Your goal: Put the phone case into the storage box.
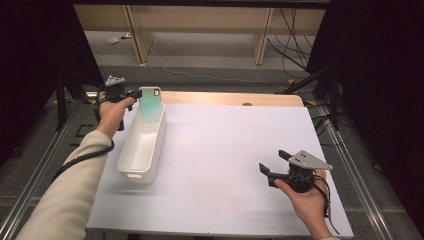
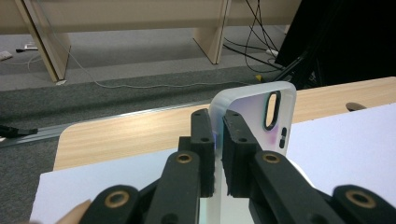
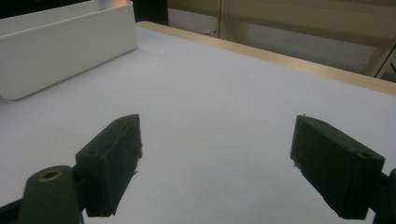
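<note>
Tabletop: white, wide. White bin: directly below left hand-held gripper, long axis running toward person. Phone case: clamped by edge in left hand-held gripper, upright over bin's far end, camera cutout up. Right hand-held gripper: jaws apart, empty, well away.

the right hand-held gripper has its two black jaws spread wide apart with nothing between them, low over the white sheet covering the desk. a long white bin sits at the upper left, well apart. the desk's wooden edge runs along the far side.
</note>
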A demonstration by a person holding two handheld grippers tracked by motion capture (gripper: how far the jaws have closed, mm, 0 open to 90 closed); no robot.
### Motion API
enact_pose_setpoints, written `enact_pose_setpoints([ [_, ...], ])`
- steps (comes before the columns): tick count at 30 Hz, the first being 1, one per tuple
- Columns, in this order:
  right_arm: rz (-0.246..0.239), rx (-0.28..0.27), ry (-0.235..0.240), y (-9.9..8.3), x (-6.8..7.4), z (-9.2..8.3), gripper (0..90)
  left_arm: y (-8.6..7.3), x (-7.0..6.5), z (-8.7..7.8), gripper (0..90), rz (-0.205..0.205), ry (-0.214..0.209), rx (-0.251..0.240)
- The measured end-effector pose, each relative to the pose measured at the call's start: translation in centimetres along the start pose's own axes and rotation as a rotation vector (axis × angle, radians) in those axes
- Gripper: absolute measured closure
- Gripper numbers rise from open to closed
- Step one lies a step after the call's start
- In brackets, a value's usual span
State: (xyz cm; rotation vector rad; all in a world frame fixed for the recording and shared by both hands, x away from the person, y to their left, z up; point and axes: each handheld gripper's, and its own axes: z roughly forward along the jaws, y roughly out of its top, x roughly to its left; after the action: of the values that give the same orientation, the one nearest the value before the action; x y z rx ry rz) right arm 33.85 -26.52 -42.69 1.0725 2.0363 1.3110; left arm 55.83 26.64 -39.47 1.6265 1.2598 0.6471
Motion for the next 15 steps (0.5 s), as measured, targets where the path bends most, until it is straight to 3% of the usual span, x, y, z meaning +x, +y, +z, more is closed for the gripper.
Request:
enact_pose_setpoints([
  [4,0.006,0.005,0.003,0.03,0.02,-0.05,17.6,-0.07,0.01,0.02,83.6,-0.002,0.000,0.001],
  [5,0.008,-0.014,-0.001,-0.04,0.05,0.12,17.7,-0.11,-0.02,0.05,83.6,-0.004,0.003,-0.002],
  [11,0.005,0.007,0.002,0.01,0.04,-0.03,17.6,-0.19,0.01,0.11,83.6,-0.003,0.003,0.000],
  [12,0.008,-0.016,0.001,-0.05,0.06,0.15,17.6,-0.22,0.02,0.12,83.5,-0.005,0.003,-0.001],
  [15,0.008,-0.015,0.001,-0.05,0.07,0.16,17.6,-0.27,0.08,0.10,83.5,-0.007,0.004,0.004],
])
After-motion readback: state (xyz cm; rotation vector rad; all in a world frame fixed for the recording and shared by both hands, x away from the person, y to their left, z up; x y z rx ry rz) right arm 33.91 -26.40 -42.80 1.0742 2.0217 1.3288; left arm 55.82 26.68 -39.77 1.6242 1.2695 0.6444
